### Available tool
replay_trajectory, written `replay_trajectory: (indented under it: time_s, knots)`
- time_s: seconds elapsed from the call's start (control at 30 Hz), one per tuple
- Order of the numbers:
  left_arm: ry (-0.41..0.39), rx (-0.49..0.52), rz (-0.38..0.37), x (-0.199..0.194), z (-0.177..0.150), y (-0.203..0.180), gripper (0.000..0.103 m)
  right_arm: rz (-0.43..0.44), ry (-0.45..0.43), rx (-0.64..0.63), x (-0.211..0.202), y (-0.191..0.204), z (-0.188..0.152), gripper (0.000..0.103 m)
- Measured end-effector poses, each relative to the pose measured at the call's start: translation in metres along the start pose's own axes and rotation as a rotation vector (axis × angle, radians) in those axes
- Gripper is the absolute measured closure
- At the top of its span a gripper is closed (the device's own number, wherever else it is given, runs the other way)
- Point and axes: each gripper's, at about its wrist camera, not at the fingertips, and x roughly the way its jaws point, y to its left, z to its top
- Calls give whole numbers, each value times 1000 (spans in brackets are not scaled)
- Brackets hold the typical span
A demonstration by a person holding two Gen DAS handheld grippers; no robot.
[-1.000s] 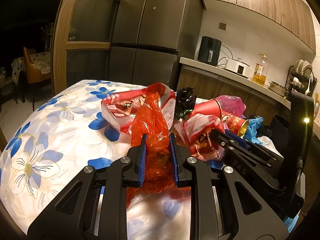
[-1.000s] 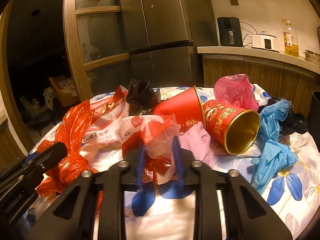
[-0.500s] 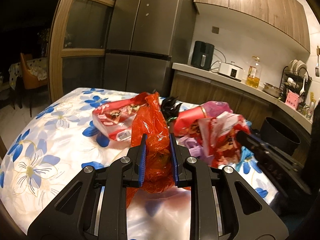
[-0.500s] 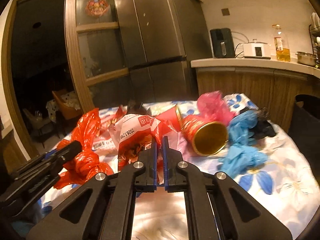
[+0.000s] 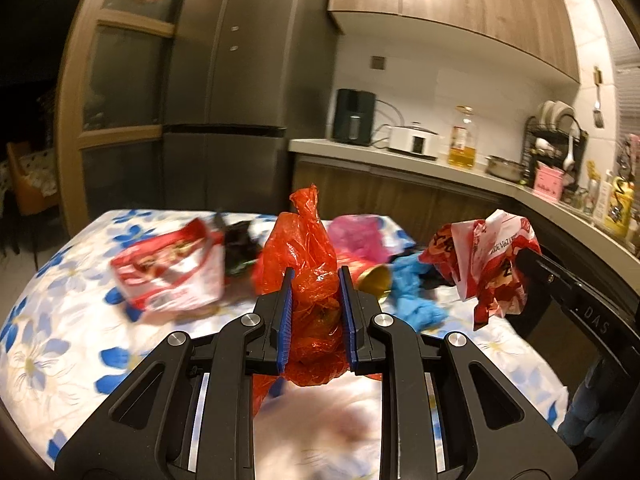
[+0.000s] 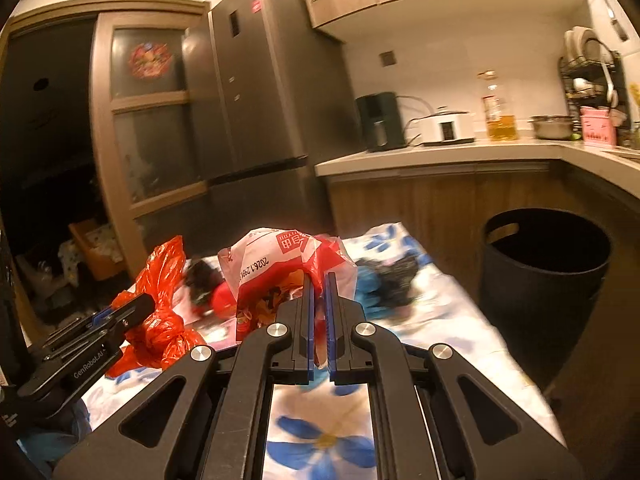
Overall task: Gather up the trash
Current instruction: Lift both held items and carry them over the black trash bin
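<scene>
Two pieces of trash are off the table at once, one in each of my grippers. My left gripper point(image 5: 316, 312) is clamped on a knotted orange plastic bag point(image 5: 310, 264), its blue pads pressing the crumpled middle while the twisted top sticks up above the fingertips; from my right camera the same bag point(image 6: 160, 312) hangs at the far left, held up over the near end of the table. My right gripper point(image 6: 319, 316) is pinched almost fully together on a red and white snack wrapper point(image 6: 280, 272), a thin fold of it caught between the pads and the printed side bulging up over the fingertips. From my left camera that wrapper point(image 5: 486, 264) dangles out past the right edge of the table, above the floor side.

Behind both bags, the table point(image 5: 60, 320) wears a white cloth with blue flowers. Left on it: another red and white wrapper point(image 5: 168, 276) toward the left, something black and crumpled point(image 5: 238, 248) just beside it, a pink bag point(image 5: 360, 236) at the far end, and a blue glove point(image 5: 412, 292) near the right edge with a gold can rim point(image 5: 374, 280) next to it.

A black bin point(image 6: 544, 280) stands on the floor just off the right side of the table, open-topped. Beyond the table are a dark fridge point(image 6: 264, 120) and a counter point(image 6: 440, 156) with appliances.
</scene>
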Motion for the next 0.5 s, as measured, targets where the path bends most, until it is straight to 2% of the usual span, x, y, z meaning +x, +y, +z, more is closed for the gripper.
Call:
replay_trajectory:
  time_s: [0.2,0.5]
  knots:
    - [-19,49,-75,13,13,-38,83,-79,-43,26,-11,-34,12,97]
    - [-96,138,-201,41,44,-117,83,-262,-132,47,-23,-97,38,97]
